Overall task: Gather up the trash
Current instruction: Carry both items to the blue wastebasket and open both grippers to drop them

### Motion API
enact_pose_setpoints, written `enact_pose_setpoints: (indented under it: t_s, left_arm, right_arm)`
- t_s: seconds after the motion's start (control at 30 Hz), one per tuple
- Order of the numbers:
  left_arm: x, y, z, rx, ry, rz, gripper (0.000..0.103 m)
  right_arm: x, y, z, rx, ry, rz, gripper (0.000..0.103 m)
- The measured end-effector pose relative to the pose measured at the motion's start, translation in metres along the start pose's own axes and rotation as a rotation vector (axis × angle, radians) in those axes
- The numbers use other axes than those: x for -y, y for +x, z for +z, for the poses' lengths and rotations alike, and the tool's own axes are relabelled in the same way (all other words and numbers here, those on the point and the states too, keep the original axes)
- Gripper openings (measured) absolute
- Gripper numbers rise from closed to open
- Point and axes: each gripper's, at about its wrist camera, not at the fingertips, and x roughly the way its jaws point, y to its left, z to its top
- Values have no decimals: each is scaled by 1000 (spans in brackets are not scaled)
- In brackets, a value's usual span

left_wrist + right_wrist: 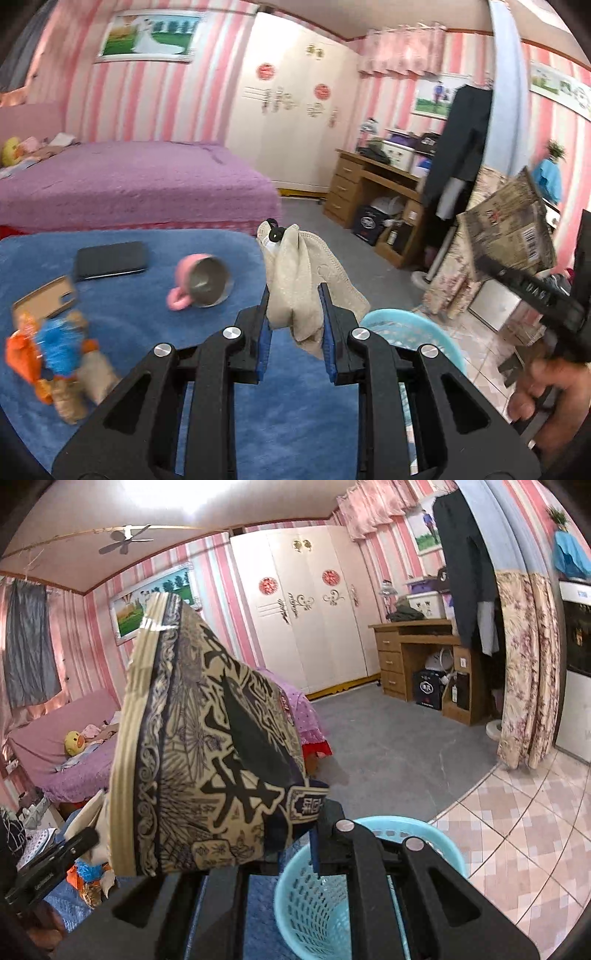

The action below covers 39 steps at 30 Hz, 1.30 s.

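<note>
Pink-striped bedroom; blue tablecloth [229, 369]. Left gripper [294, 306] jaws clamp beige mask [303, 273]. Right gripper [295, 834] pinches Chinese-lettered packet [207, 746]; basket [306, 897] at 6 o'clock.

I counted one cup [201, 282], one wallet [110, 260], one basket [332, 890], one wrapper [207, 746], one cloth [303, 284].

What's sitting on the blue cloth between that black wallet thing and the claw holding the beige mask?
A tipped-over pink cup lies between the black wallet and the left claw, seen in the left wrist view.
</note>
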Motion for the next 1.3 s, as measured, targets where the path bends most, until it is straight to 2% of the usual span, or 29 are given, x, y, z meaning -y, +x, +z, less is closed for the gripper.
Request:
enact_pose_setpoints:
  t_s: [0.17,0.5,0.6,0.67,0.7,0.73,0.9,0.97,1.0,1.03,1.1,1.2,1.3]
  left_arm:
    - [33,19,-2,-21,29,-36,22]
    - [55,41,-4,-57,32,-54,22]
    - [60,45,-5,-71,40,-55,22]
    - [64,48,-5,-85,43,-64,22]
    - [66,49,-5,-90,45,-68,22]
    - [69,51,-6,-100,49,-75,22]
    - [83,65,-11,-130,66,-99,23]
    - [91,74,-14,-157,74,-114,28]
    - [95,78,-16,-166,76,-116,40]
    - [100,81,-17,-171,80,-121,59]
    - [110,85,-20,-168,90,-133,76]
    - [116,84,-19,-160,109,-154,76]
    - [100,76,-14,-142,110,-126,76]
  right_arm:
    - [22,7,3,-27,6,-17,10]
    - [42,12,4,-64,4,-31,13]
    - [41,17,2,-88,-2,-70,15]
    - [47,22,2,-105,17,-94,43]
    - [52,22,1,-99,42,-105,70]
    - [57,20,2,-91,67,-106,73]
    - [71,5,10,-12,136,-142,73]
    - [74,0,12,14,156,-141,73]
    - [75,-1,13,20,161,-143,73]
    - [76,0,13,20,163,-142,73]
    - [73,-1,12,22,160,-138,73]
    - [69,-1,10,25,150,-127,73]
    - [67,2,12,20,131,-105,73]
